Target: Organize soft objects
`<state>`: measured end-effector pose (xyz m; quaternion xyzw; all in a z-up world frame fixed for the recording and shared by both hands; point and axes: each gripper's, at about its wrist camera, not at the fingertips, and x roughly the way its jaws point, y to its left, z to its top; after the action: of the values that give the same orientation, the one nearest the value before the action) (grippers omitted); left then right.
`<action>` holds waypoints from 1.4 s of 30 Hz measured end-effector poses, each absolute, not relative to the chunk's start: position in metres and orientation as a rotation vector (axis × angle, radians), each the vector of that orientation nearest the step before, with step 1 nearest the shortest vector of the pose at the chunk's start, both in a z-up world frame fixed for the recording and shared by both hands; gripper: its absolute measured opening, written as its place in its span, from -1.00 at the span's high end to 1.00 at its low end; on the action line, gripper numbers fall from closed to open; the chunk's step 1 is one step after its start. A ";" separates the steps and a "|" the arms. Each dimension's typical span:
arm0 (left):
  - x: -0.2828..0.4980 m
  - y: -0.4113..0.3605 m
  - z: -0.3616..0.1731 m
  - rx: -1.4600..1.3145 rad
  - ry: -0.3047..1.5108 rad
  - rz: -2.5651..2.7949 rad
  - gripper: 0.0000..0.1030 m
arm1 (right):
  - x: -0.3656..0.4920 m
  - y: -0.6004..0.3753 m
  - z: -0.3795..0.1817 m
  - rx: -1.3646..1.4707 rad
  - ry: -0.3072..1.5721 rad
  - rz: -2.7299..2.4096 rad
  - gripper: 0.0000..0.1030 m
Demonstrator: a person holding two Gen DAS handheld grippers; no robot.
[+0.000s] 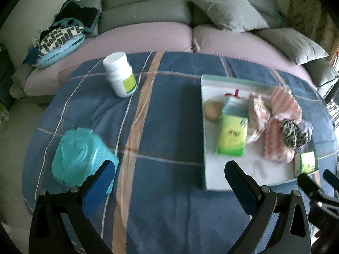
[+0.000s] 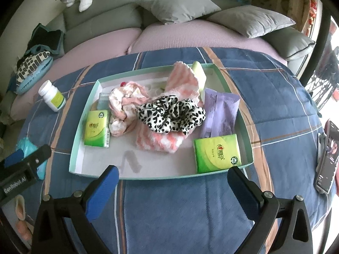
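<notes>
Fluffy pink-striped cloth [image 2: 169,139] and leopard-print scrunchie [image 2: 171,114] fill the shallow tray [image 2: 247,139]; both grippers [image 1: 169,175] [image 2: 171,180] gape empty.

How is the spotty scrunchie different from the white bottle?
The leopard-print scrunchie is black-and-white spotted, floppy cloth; the white bottle is plain, hard-looking plastic with a green label. The scrunchie lies inside the tray on top of a pink striped cloth; the bottle stands alone on the blue blanket, outside the tray. Neither is held by a gripper.

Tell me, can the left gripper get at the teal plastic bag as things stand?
Probably yes: the left gripper is open, and the teal plastic bag lies uncovered on the blanket beside its left finger, outside the tray.
</notes>
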<state>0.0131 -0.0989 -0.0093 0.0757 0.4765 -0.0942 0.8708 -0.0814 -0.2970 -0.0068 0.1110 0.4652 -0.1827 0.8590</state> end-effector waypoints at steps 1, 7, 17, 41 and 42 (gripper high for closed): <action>0.011 -0.097 -0.011 0.161 1.003 -0.193 -1.00 | -0.082 -0.296 -0.007 0.232 0.977 -0.382 -1.00; 0.002 -0.093 -0.014 0.178 1.006 -0.169 -1.00 | -0.087 -0.291 -0.010 0.232 0.988 -0.371 -1.00; -0.003 -0.090 -0.014 0.201 1.003 -0.139 -1.00 | -0.089 -0.291 -0.012 0.238 0.993 -0.361 -1.00; 0.001 -0.089 -0.016 0.210 1.013 -0.123 -1.00 | -0.085 -0.292 -0.018 0.239 1.013 -0.342 -1.00; 0.001 -0.089 -0.016 0.208 1.014 -0.123 -1.00 | -0.084 -0.292 -0.018 0.238 1.015 -0.342 -1.00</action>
<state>0.0006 -0.0890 -0.0160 0.0995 0.4842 -0.0588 0.8673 -0.0845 -0.2920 -0.0181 0.1132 0.4824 -0.1625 0.8532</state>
